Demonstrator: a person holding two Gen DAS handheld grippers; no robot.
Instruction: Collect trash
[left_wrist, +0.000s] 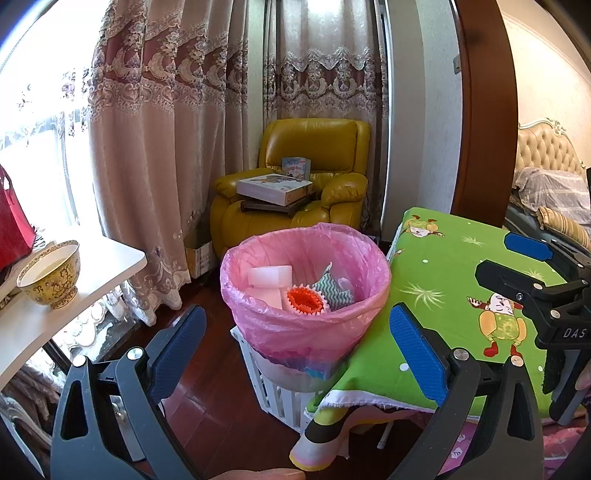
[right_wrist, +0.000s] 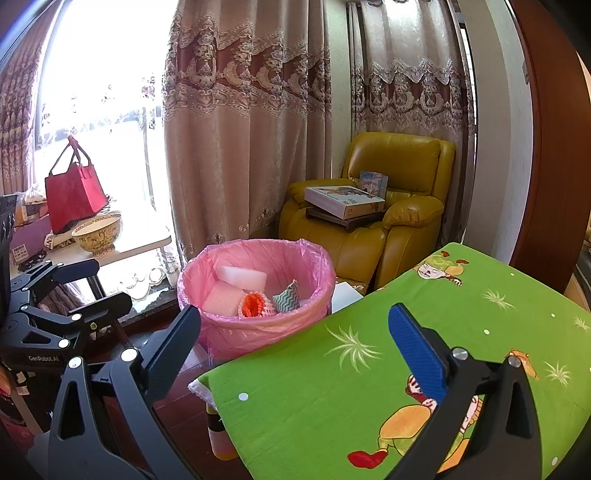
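Both units are released and carry nothing: the left hand-held gripper (left_wrist: 297, 341) frames the bin (left_wrist: 306, 291) at frame centre, and the right hand-held gripper (right_wrist: 295, 341) hangs over the green worktop (right_wrist: 369, 369) at lower right. The pink-lined bin already holds 2 white foam blocks (left_wrist: 269, 275), an orange net sleeve (left_wrist: 304, 300) and a zigzag cloth (left_wrist: 332, 288). No loose trash shows on the worktop. Judged procedure: scan beyond the frame before committing, and keep both jaws wide
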